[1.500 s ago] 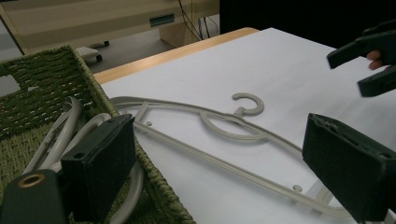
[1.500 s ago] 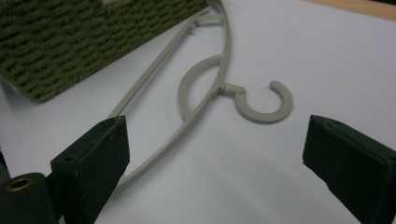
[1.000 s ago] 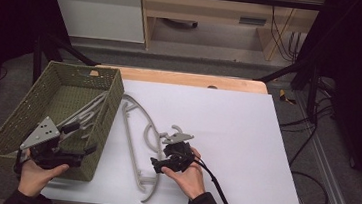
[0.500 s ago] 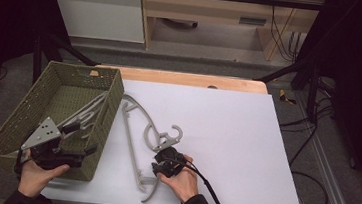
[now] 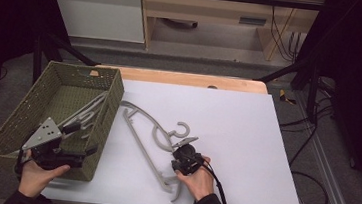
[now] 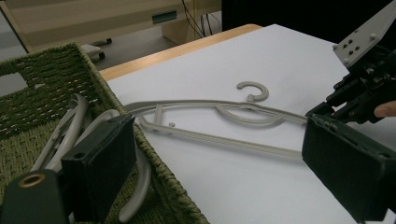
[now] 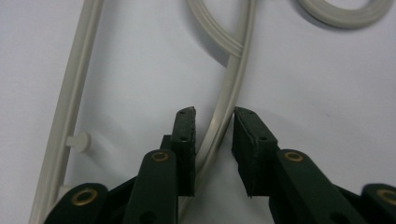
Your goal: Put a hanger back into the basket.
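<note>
On the white worktop (image 5: 246,138), the right claw (image 7: 214,122) has just been closing around an arm of the grey plastic coat hanger (image 5: 146,129), pads not yet clearly pressing. The left claw (image 6: 224,158) gapes open beside the green woven basket (image 5: 27,117).

A pale grey hanger (image 5: 151,138) lies on the white table (image 5: 246,138); at nine o'clock stands an olive-green woven basket (image 5: 13,126); both grippers' jaws are black
</note>
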`<state>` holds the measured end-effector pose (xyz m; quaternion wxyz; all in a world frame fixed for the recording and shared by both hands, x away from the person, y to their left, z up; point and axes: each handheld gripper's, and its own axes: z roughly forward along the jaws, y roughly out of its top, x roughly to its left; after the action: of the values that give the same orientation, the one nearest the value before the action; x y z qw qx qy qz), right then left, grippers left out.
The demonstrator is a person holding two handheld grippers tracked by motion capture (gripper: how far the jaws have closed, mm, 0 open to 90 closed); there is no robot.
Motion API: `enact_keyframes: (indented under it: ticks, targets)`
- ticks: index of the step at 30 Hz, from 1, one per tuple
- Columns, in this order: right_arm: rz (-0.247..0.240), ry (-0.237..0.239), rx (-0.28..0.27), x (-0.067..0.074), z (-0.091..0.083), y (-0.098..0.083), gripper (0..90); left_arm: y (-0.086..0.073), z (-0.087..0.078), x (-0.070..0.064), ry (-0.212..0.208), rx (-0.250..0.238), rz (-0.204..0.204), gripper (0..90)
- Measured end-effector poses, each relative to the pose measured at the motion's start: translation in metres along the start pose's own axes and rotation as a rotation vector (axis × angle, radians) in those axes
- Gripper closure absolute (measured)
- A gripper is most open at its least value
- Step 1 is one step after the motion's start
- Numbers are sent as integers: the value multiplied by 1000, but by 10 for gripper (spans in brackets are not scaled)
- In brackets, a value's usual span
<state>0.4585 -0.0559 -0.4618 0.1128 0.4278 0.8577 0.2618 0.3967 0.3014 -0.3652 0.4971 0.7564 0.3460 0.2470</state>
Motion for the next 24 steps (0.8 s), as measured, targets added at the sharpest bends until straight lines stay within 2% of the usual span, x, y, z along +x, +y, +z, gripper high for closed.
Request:
enact_keyframes:
  ticks: [6,9,12,16,18,24]
  targets:
    - [33,-27,20,-25,-8,-8,787,0,1,-1,-4,3,2,97]
    - [71,-37,31,-37,-12,-12,819,0,2,-2,-8,6,4,97]
    - [66,6,22,-51,-14,-16,819,0,3,-3,-12,11,9,98]
    - [60,18,16,-55,-15,-18,815,0,4,-5,-14,14,14,98]
    - [79,14,11,-54,-16,-18,804,0,3,-5,-16,12,14,97]
    - [67,16,-6,-55,-26,-24,718,0,3,-5,-18,12,12,98]
